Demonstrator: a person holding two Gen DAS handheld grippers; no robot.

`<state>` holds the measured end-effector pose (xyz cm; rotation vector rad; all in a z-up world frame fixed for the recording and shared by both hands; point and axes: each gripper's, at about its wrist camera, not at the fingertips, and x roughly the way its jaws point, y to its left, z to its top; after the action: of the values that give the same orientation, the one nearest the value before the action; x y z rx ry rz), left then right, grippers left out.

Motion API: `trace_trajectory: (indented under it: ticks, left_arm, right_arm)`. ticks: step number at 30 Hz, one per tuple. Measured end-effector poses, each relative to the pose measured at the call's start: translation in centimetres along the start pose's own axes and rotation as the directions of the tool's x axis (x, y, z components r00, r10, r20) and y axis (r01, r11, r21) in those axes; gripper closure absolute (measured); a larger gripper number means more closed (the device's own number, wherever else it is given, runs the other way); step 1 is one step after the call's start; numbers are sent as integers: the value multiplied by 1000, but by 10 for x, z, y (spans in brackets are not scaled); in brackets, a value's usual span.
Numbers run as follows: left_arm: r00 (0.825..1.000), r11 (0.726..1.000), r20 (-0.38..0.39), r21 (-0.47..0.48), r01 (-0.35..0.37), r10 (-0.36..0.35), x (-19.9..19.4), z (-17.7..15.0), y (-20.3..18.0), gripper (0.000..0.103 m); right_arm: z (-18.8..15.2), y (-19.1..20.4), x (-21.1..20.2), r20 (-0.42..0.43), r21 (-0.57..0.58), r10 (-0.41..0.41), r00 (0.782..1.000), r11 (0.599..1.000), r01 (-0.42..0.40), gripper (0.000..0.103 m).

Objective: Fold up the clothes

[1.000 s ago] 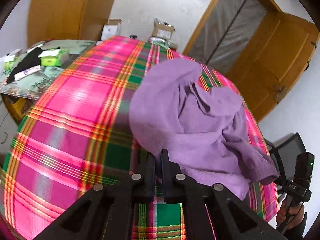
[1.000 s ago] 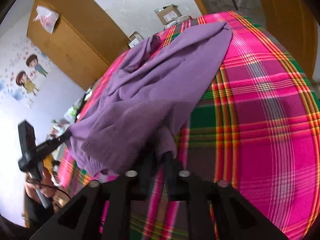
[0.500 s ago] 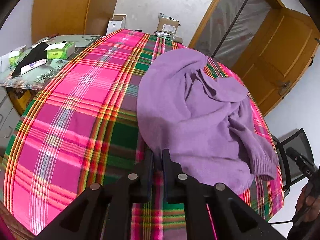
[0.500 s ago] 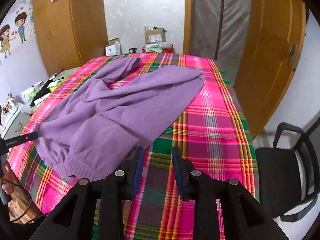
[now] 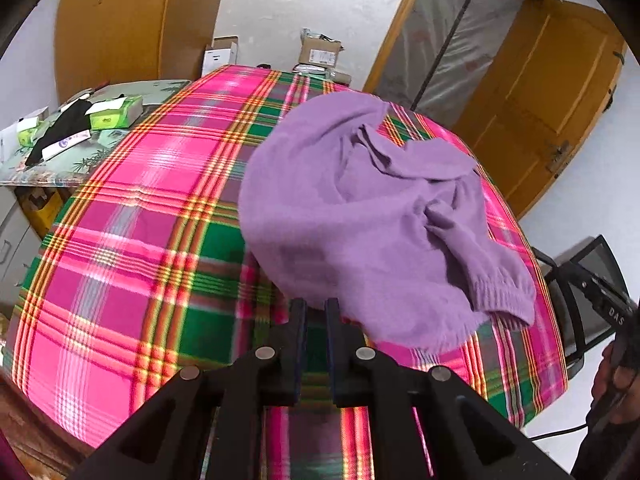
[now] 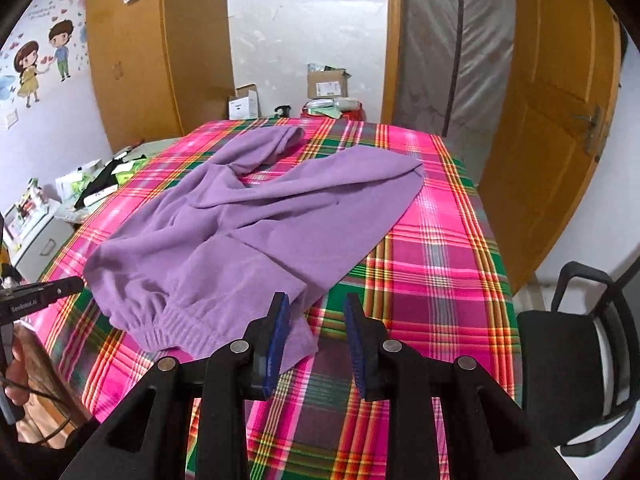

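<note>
My left gripper has a narrow gap between its fingers, nothing in it, tips just short of the near hem of the purple sweater. My right gripper stands clearly apart, empty, left pad at the sweater's near corner, whether touching I can't tell. Sweater lies rumpled on the plaid tablecloth, ribbed hem near-left, one sleeve bunched at the far end. Long axis runs near-left to far-right, far corner pointing right. Cardboard boxes beyond the table.

White wall, wooden door (ajar), black chair, plaid-covered table
</note>
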<state>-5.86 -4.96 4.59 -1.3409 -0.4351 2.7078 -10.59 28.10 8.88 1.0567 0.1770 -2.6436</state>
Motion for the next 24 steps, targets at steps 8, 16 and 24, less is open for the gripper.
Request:
trace_trajectory:
  ticks: [8,16,24]
  left_arm:
    - [998,998,-54,42,40,-37,9,-17,-26,94]
    - [996,996,-83,77,51,-44,16,-21,-45,94]
    - [993,994,-98,74,77,-69,25,-23,-57,90]
  right_arm:
    - [-2,10,-2,2,-40,9,1000,999,-9,74]
    - [-7,14,-1,-2,-48,41,999,998,-41,74]
    - [-15,6,10,-22,-49,76,997,996,-77,74]
